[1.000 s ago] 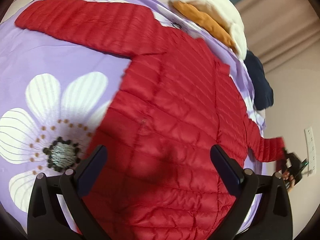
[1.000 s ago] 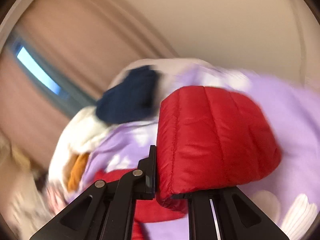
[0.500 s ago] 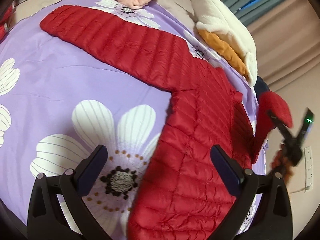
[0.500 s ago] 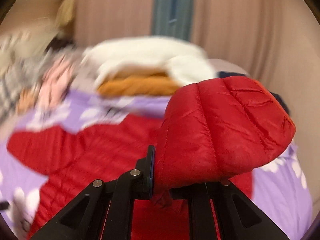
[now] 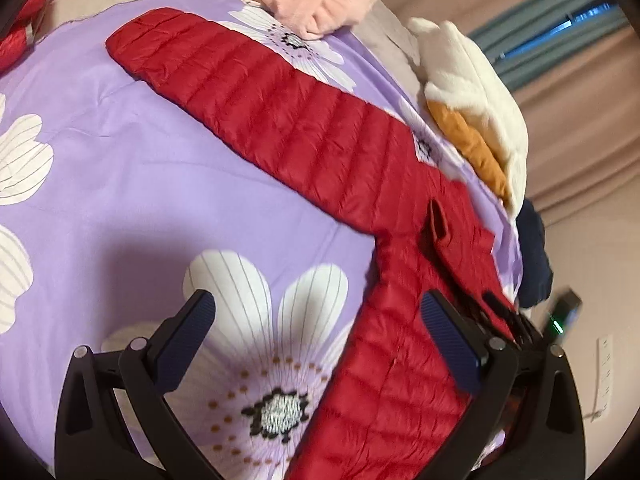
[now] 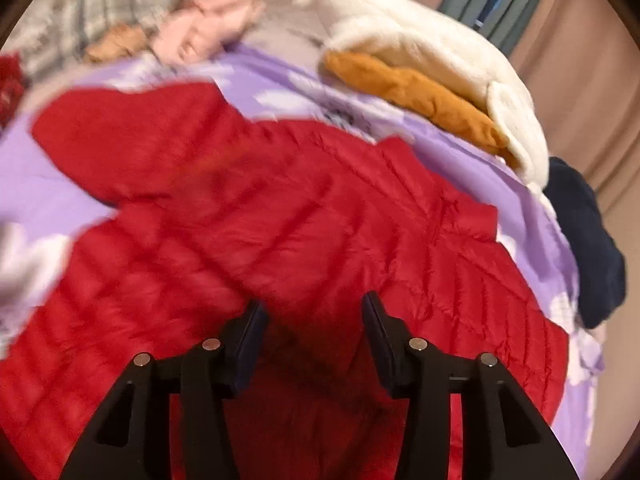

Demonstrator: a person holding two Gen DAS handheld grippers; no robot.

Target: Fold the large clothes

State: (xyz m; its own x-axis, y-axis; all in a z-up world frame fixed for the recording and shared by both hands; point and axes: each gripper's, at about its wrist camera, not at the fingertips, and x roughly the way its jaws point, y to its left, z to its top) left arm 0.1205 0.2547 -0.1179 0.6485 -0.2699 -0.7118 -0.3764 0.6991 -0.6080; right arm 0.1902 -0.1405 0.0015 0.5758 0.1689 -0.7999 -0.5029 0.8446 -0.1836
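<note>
A red quilted puffer jacket (image 5: 320, 152) lies flat on the purple flower-printed bedspread (image 5: 120, 184), one sleeve stretched out along it. The left gripper (image 5: 316, 336) hangs spread above the jacket's edge, holding nothing. The right gripper (image 6: 314, 320) hovers with fingers parted over the jacket's body (image 6: 280, 220), empty.
</note>
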